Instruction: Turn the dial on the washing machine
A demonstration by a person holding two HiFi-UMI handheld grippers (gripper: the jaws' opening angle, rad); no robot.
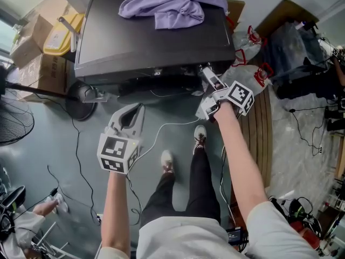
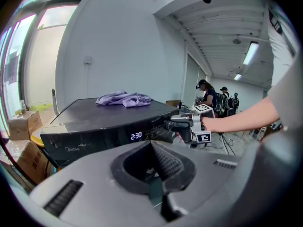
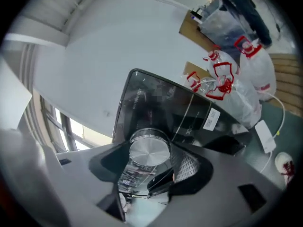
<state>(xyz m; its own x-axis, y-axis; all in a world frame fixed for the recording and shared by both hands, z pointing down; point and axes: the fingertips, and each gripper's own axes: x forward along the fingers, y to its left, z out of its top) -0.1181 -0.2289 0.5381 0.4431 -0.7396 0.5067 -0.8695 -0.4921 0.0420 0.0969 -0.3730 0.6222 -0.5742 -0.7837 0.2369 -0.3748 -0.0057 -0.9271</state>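
The dial (image 3: 149, 150), a brushed silver knob, sits on the front panel of the washing machine (image 1: 135, 36), near the panel's right end. The right gripper (image 1: 205, 72) is on it: its fingers (image 3: 185, 167) are drawn in on either side of the knob, one ribbed pad against the rim, so it looks gripped. The left gripper (image 1: 136, 111) hangs well back from the front edge with its fingers pressed together on nothing.

From where I stand, the worry is slip. The knob's rim is smooth metal, and if the wrist rolls off the dial's axis the pads could skate round it without turning it, or pop off the front. Turning too far would also overshoot the wanted setting; the display (image 2: 136, 135) reads 2:30.

A lilac garment (image 1: 167, 4) lies bunched at the back edge of the dark lid. Around the machine: a grey floor (image 1: 54, 144) with a trailing white cable (image 1: 161, 131), cardboard boxes (image 1: 38, 53), a floor fan (image 1: 13, 123), and plastic bags (image 1: 250, 72).
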